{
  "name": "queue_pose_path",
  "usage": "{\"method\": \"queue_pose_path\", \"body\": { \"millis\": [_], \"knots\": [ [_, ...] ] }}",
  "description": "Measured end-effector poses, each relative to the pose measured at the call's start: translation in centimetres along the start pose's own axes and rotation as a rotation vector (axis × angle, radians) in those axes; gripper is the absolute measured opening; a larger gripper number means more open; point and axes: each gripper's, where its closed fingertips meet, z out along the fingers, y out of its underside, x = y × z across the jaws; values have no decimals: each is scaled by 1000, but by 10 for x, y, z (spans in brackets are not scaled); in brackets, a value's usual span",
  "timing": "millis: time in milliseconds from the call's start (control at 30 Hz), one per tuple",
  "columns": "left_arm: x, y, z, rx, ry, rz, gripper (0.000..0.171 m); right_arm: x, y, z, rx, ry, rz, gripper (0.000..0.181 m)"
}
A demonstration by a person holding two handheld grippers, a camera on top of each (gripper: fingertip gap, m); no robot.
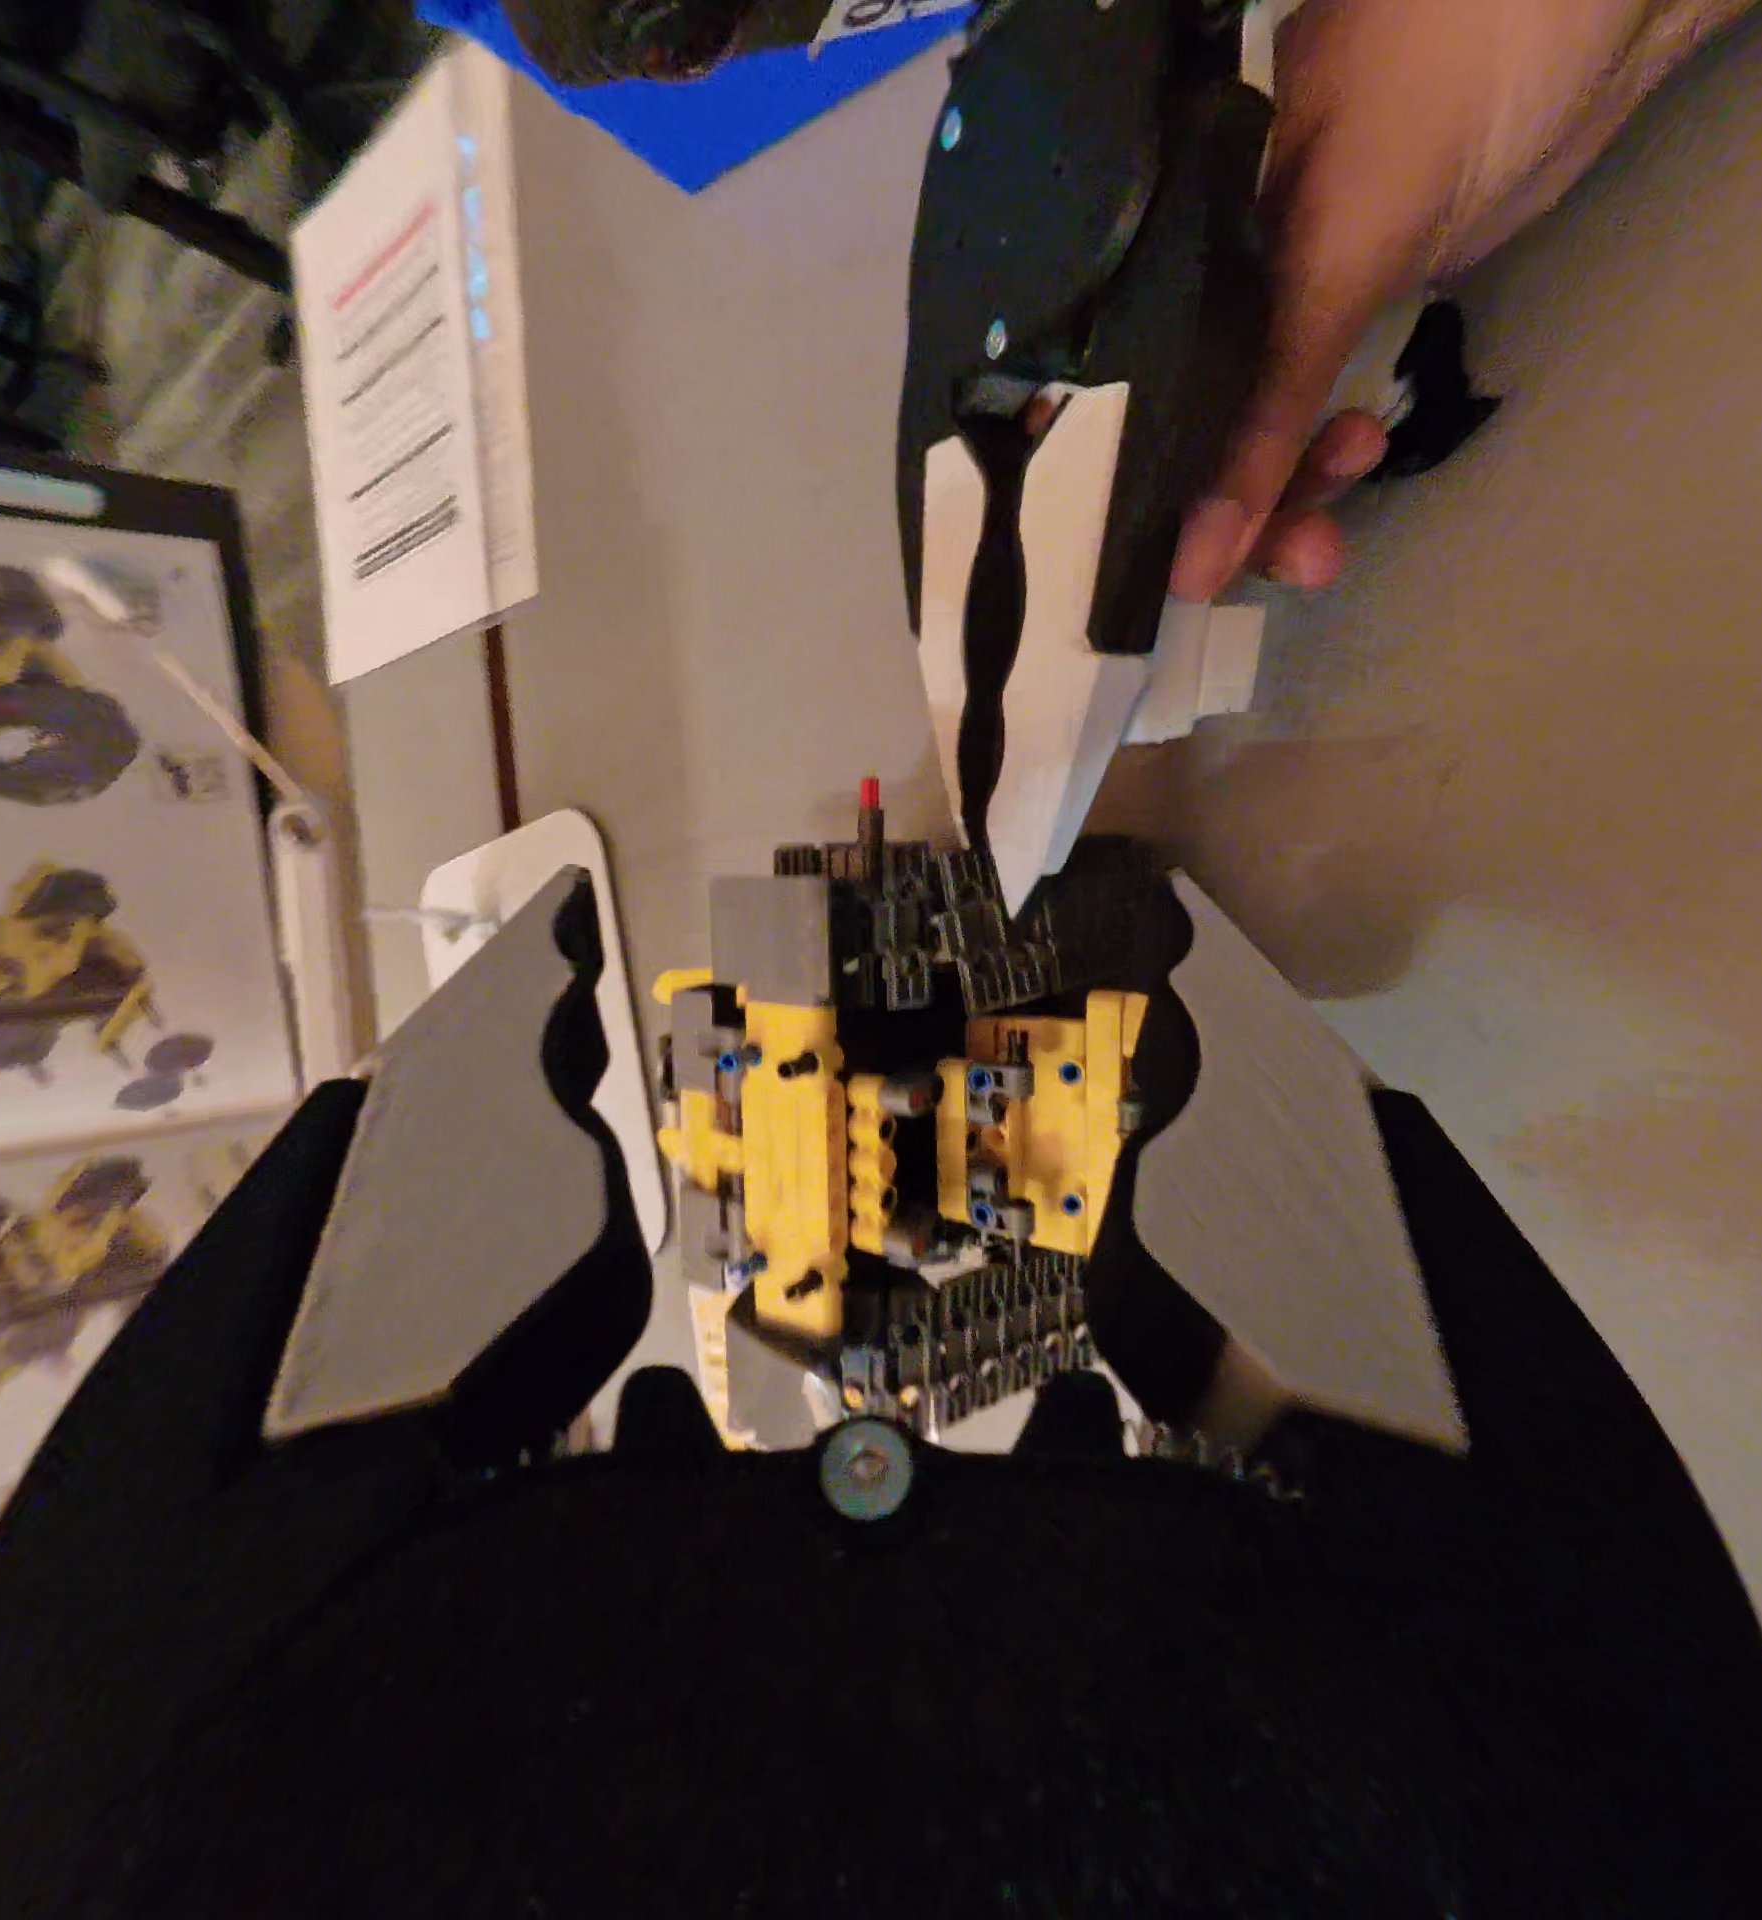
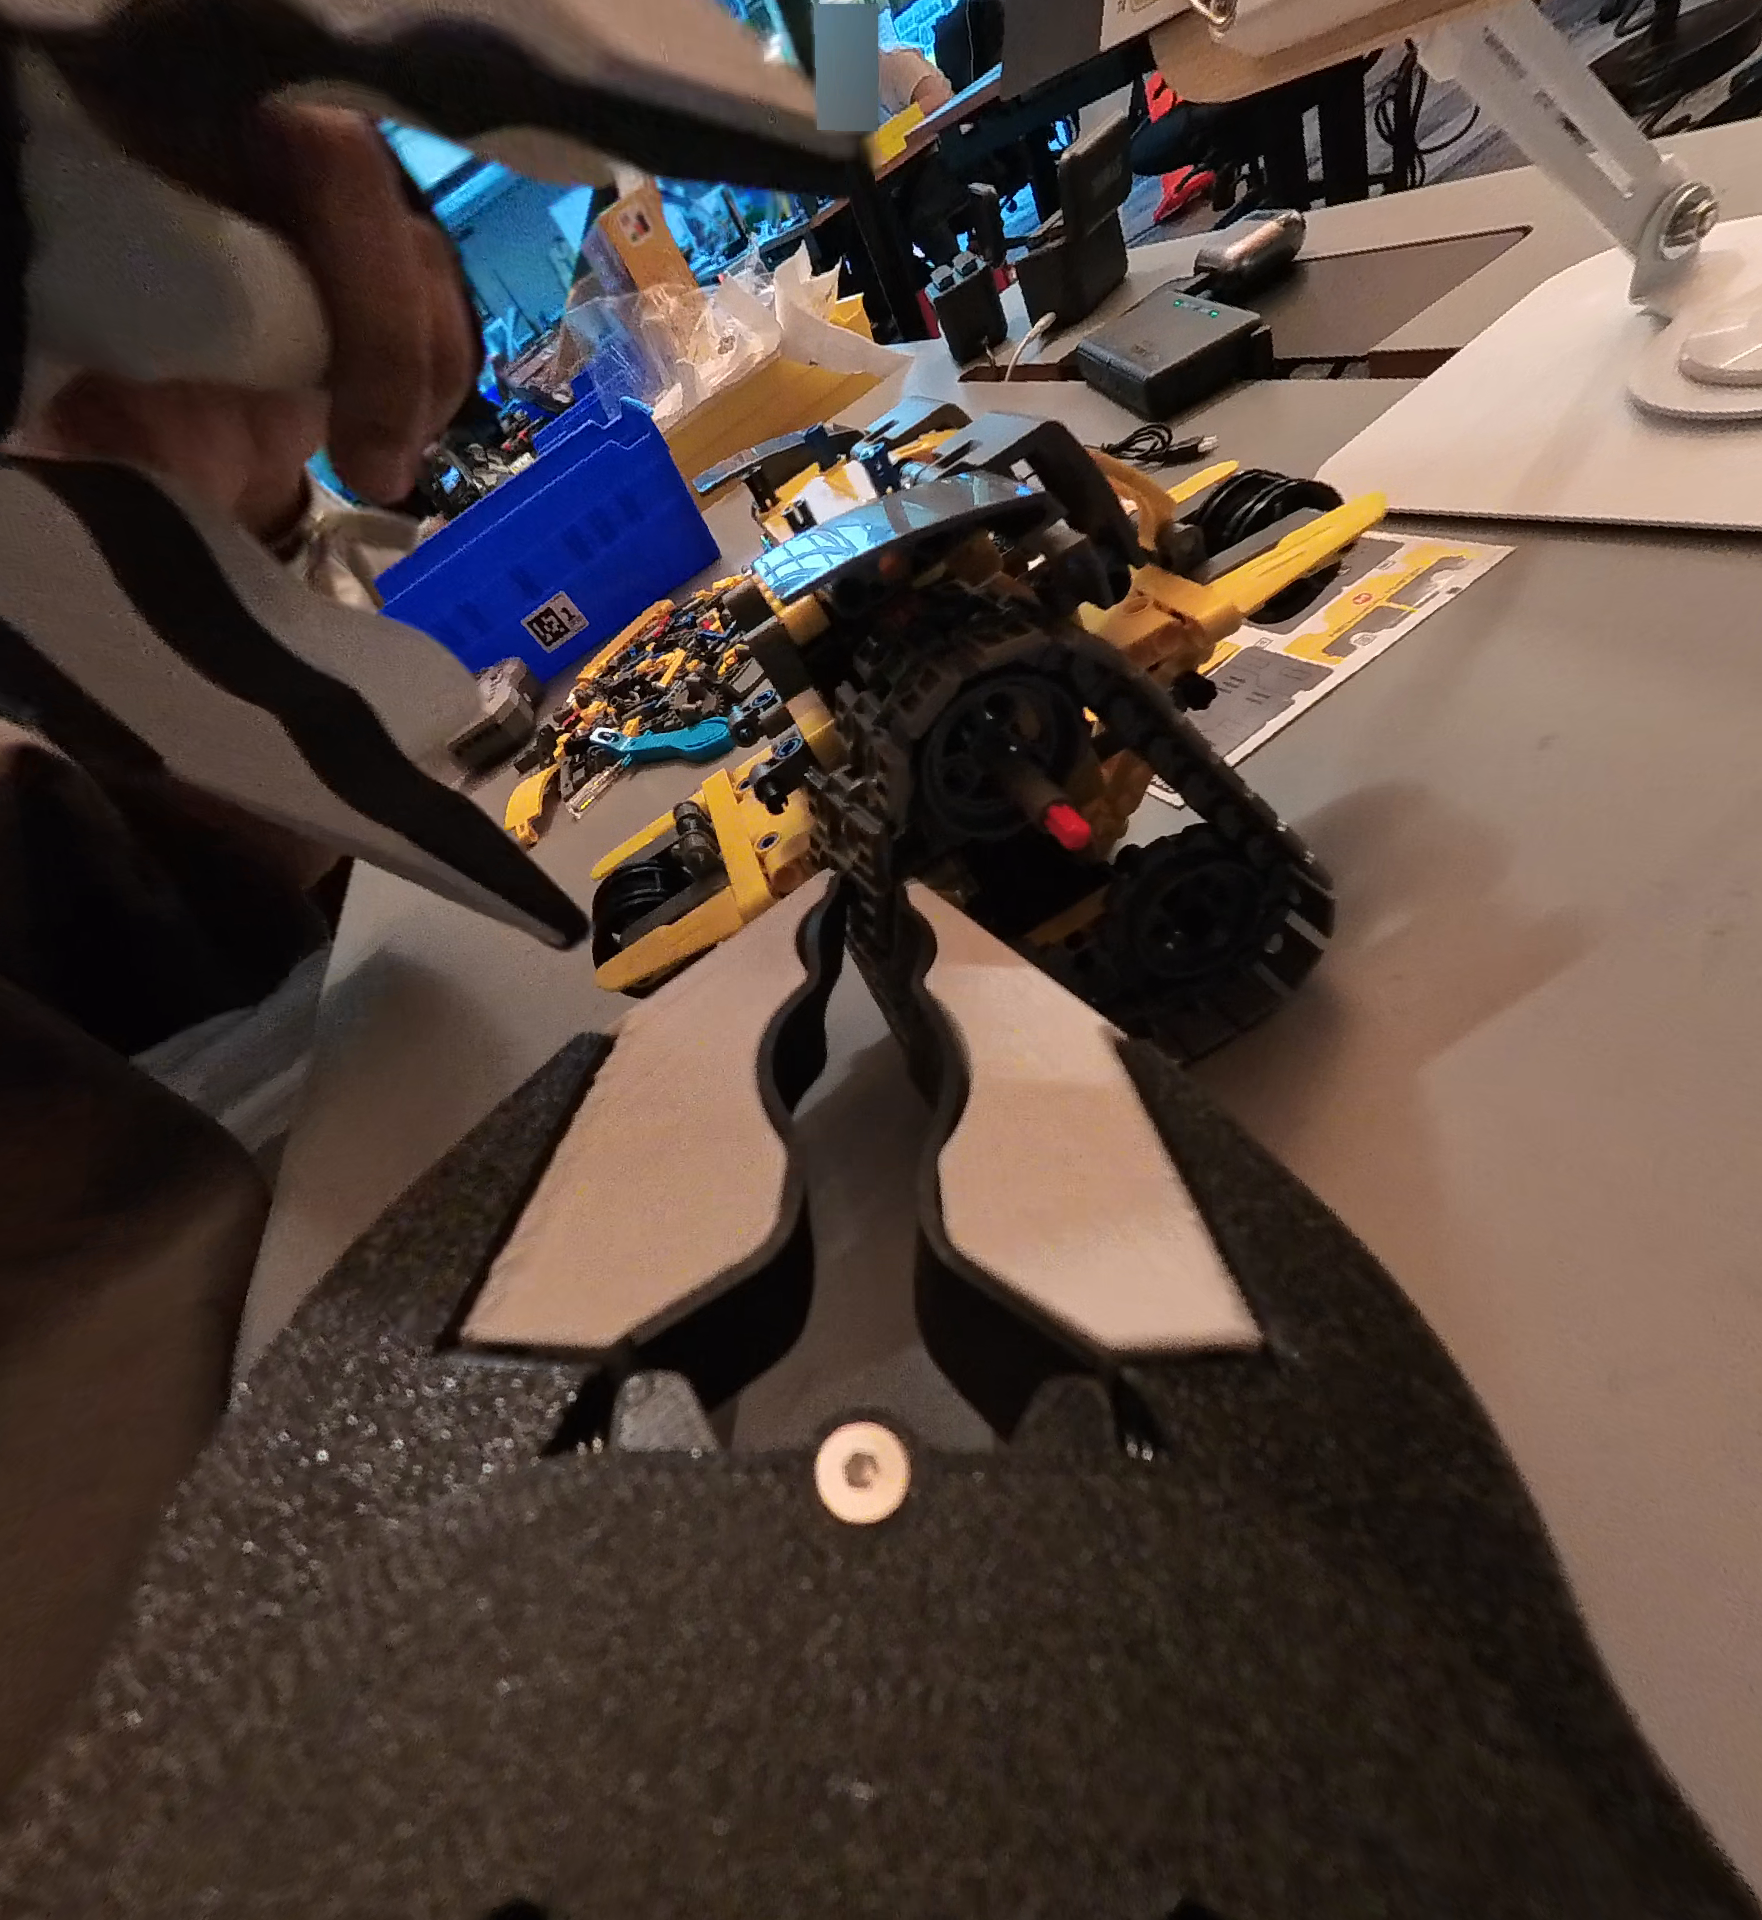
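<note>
A yellow and black brick-built tracked vehicle (image 1: 804, 1122) stands on the grey table (image 1: 1583, 1039); it also shows in the right wrist view (image 2: 1012, 727). My left gripper (image 1: 877, 883) is open wide, with one finger on each side of the vehicle's body and a small gap to it. My right gripper (image 2: 872, 904) is shut on the vehicle's black track (image 2: 892, 977), near a wheel with a red-tipped axle (image 2: 1064, 826). In the left wrist view the right gripper (image 1: 991, 862) comes in from above, held by a hand (image 1: 1376, 312). One left finger (image 2: 337, 707) shows at the left of the right wrist view.
A pile of loose pieces (image 2: 648, 686) and a blue bin (image 2: 544, 551) lie behind the vehicle. A printed sheet (image 2: 1355, 613) lies to its right. A white stand base (image 2: 1739, 353), a black box (image 2: 1168, 353), a tablet (image 1: 77, 831) and a paper sheet (image 1: 399, 416) lie around. My hands' fingertips stand some 6 centimetres from each other.
</note>
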Motion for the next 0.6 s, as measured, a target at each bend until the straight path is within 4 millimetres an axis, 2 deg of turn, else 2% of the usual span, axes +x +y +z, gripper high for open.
{"method": "queue_pose_path", "body": {
  "millis": [100, 167, 300, 367, 500, 600],
  "knots": [
    [1, 10, 20, -78, 126, 39, 114, -1, 0, -1, 7, -5, -4, 7],
    [0, 17, 28, -128, 177, 68, 116, -1, -1, -2, 15, -9, -4, 7],
    [7, 28, 34, -173, 299, 74, 103, 0, -4, -4, 33, -13, -1, 7],
    [6, 30, 37, -183, 298, 65, 104, 0, -5, -5, 40, -13, 3, 7],
    [4, 24, 35, -156, 277, 56, 82, 1, -2, -3, 23, -4, 4, 7],
    [6, 23, 33, -148, 258, 48, 75, -2, 0, -1, 10, -3, -21, 7]
  ]
}}
